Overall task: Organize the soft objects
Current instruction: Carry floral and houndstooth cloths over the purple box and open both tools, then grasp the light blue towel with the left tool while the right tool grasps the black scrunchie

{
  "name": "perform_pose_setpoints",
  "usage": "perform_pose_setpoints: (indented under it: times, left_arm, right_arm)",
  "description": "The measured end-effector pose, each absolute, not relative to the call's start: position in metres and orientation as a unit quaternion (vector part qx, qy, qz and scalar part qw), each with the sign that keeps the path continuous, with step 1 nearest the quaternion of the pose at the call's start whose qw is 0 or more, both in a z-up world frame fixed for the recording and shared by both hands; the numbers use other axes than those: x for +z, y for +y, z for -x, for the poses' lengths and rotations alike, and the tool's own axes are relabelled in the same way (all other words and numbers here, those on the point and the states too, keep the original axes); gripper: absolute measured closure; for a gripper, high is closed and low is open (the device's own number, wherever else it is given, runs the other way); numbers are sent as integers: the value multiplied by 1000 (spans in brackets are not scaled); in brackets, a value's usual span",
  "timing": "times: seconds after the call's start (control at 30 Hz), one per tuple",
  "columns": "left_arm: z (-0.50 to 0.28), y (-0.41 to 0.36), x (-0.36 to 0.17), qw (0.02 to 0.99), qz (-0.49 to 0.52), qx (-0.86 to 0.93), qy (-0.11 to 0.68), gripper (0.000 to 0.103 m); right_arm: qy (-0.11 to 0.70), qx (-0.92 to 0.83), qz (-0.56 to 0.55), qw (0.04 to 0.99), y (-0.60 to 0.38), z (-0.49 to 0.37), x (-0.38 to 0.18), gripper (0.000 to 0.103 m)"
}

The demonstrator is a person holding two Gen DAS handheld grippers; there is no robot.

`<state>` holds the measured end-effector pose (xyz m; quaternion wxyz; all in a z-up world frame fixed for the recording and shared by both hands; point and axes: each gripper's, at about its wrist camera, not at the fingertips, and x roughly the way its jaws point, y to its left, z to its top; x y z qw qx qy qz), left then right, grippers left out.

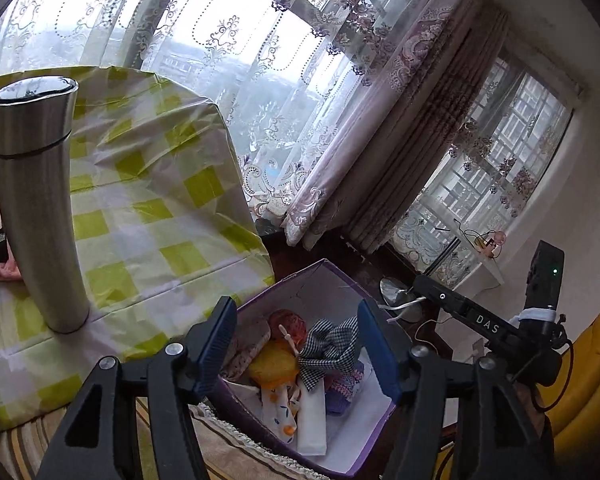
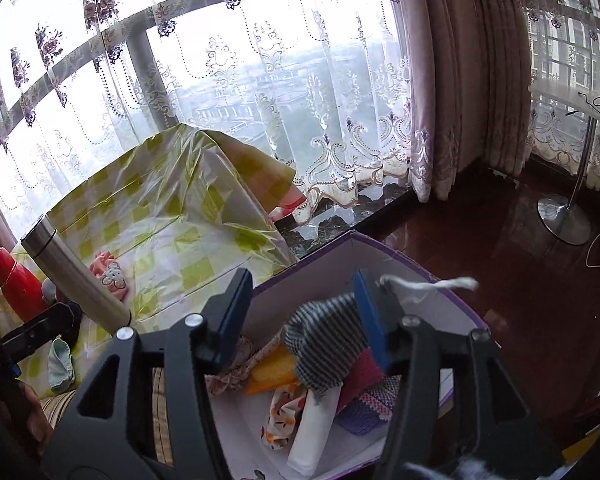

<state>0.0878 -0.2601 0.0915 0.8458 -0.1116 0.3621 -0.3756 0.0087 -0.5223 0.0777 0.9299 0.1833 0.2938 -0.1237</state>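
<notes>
A purple box with a white inside [image 1: 332, 280] [image 2: 340, 264] stands on the floor beside the table and holds several soft things: a black-and-white checked cloth [image 1: 332, 344] [image 2: 320, 340], a yellow-orange piece [image 1: 274, 364] [image 2: 272, 370], a printed white cloth [image 1: 278, 408] [image 2: 284, 416], a purple knit [image 1: 346, 388] [image 2: 372, 408]. My left gripper [image 1: 296, 344] is open and empty above the box. My right gripper [image 2: 300, 316] is open above the box; the checked cloth lies against its right finger and a white cord [image 2: 428, 284] hangs over it. A pink soft toy [image 2: 110, 274] lies on the table.
A steel flask [image 1: 36, 204] [image 2: 72, 272] stands on the green-checked tablecloth [image 1: 152, 208] [image 2: 172, 216]. A red bottle [image 2: 14, 284] and a pale green cloth [image 2: 60, 364] are at the table's left. Lace curtains, a lamp base [image 2: 566, 220] and a yellow cushion [image 1: 592, 380] surround the dark floor.
</notes>
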Motion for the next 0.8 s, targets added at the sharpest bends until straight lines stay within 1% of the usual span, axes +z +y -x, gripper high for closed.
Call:
perform_pose_setpoints:
  times: [0.37,0.8]
  left_arm:
    - [-82,-224,79,854,130,-345,368,39]
    - [-80,-131,48,865,178,-240,404,39]
  right_arm:
    - [308,-100,-168,931,-507,-13,78,44]
    - [358,-11,-127,925,-439,-27,62,43]
